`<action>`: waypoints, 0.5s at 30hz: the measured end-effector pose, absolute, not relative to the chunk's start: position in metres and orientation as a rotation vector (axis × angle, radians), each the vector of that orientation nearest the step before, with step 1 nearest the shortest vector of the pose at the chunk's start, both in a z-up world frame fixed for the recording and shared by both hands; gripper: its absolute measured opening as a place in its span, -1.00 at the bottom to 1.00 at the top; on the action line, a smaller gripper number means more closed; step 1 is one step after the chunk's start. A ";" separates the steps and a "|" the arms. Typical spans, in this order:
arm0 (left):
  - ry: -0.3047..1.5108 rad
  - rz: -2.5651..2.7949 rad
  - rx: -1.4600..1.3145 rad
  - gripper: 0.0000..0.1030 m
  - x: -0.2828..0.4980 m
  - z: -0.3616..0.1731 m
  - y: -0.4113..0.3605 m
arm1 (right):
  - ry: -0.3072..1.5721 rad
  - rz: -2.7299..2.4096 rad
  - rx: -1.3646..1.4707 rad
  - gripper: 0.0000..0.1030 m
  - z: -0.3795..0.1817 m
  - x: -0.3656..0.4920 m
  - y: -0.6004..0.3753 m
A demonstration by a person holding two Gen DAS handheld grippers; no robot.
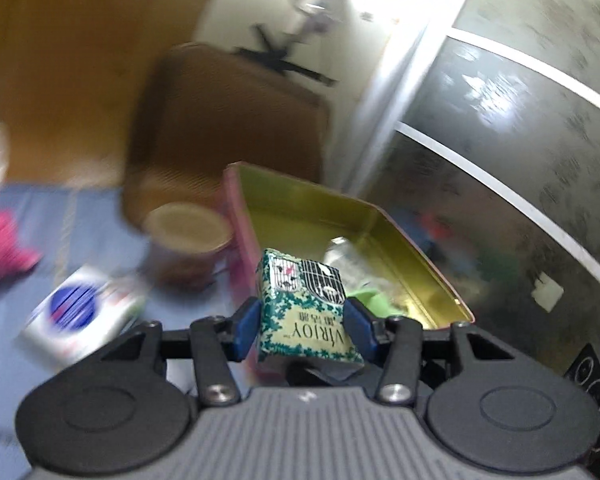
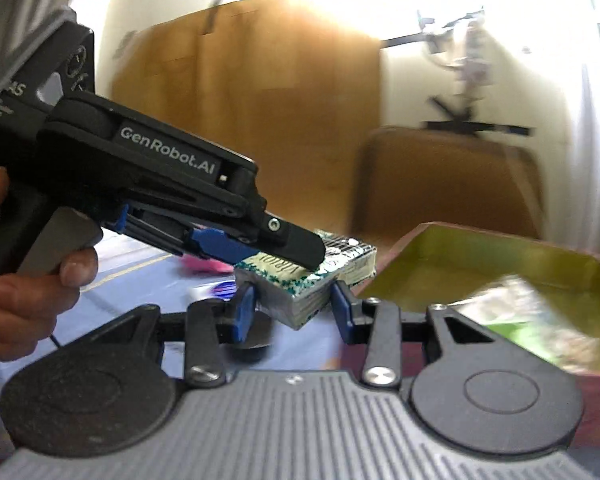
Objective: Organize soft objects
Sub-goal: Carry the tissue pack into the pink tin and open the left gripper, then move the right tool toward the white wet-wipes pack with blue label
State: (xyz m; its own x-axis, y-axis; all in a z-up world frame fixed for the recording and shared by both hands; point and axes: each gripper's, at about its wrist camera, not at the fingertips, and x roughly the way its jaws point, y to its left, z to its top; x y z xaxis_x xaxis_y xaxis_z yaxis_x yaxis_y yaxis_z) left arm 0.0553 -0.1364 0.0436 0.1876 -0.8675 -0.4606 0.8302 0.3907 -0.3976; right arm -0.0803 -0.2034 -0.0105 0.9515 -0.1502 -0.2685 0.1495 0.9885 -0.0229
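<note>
The left tongs (image 1: 304, 322) are clamped on a small green tissue pack (image 1: 306, 312), holding it in the air just beside the open tin box (image 1: 420, 264). The box looks like the home for soft things. The right tongs (image 2: 294, 308) sit either side of the same pack (image 2: 312, 280), but the picture is blurry, so I cannot tell if they squeeze it. A cup (image 1: 188, 240) stands near the box on the blue bench (image 1: 40, 220).

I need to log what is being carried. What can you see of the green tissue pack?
The green tissue pack is a small soft packet in glossy wrap: green leaf print, white label reading VIRJOY, black-and-white picture at its far end. It is off the table, tilted, clamped between the blue pads of the left hand-held gripper, just before the open tin box.
</note>
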 end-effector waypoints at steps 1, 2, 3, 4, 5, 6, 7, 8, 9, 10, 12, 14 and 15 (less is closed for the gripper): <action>0.694 -1.209 -0.053 -0.12 0.056 0.042 -0.150 | 0.274 -0.177 0.007 -0.14 -0.010 -0.080 -0.211; 0.698 -1.218 -0.047 -0.12 0.057 0.040 -0.163 | 0.276 -0.199 0.021 -0.14 -0.011 -0.079 -0.221; 0.699 -1.222 -0.043 -0.12 0.059 0.038 -0.173 | 0.281 -0.217 0.035 -0.14 -0.012 -0.077 -0.229; 0.698 -1.221 -0.038 -0.11 0.061 0.034 -0.182 | 0.287 -0.230 0.047 -0.14 -0.014 -0.075 -0.237; 0.696 -1.212 -0.033 -0.11 0.063 0.031 -0.190 | 0.295 -0.240 0.058 -0.14 -0.016 -0.071 -0.244; 0.694 -1.198 -0.028 -0.11 0.063 0.028 -0.195 | 0.303 -0.246 0.067 -0.14 -0.019 -0.066 -0.250; 0.694 -1.177 -0.021 -0.07 0.064 0.026 -0.199 | 0.312 -0.257 0.067 -0.14 -0.020 -0.063 -0.251; 0.700 -1.158 -0.015 -0.06 0.065 0.023 -0.202 | 0.327 -0.274 0.058 -0.13 -0.023 -0.055 -0.254; 0.704 -1.141 -0.014 -0.04 0.064 0.021 -0.203 | 0.336 -0.296 0.048 -0.13 -0.027 -0.048 -0.258; 0.707 -1.133 -0.018 -0.04 0.064 0.020 -0.201 | 0.345 -0.317 0.044 -0.06 -0.029 -0.042 -0.262; 0.700 -1.154 -0.041 0.02 0.061 0.021 -0.192 | 0.324 -0.386 0.044 0.04 -0.031 -0.035 -0.270; 0.679 -1.159 -0.048 0.02 0.056 0.025 -0.177 | 0.318 -0.436 0.027 0.03 -0.032 -0.032 -0.273; 0.667 -1.163 -0.051 0.02 0.053 0.026 -0.168 | 0.311 -0.437 0.045 0.03 -0.032 -0.033 -0.276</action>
State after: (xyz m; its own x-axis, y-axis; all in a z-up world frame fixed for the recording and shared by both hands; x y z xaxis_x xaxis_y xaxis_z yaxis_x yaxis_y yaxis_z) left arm 0.0533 -0.1678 0.0258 0.2278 -0.8588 -0.4589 0.8298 0.4178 -0.3699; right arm -0.0333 -0.2761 -0.0319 0.8598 -0.4090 -0.3059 0.4226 0.9060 -0.0235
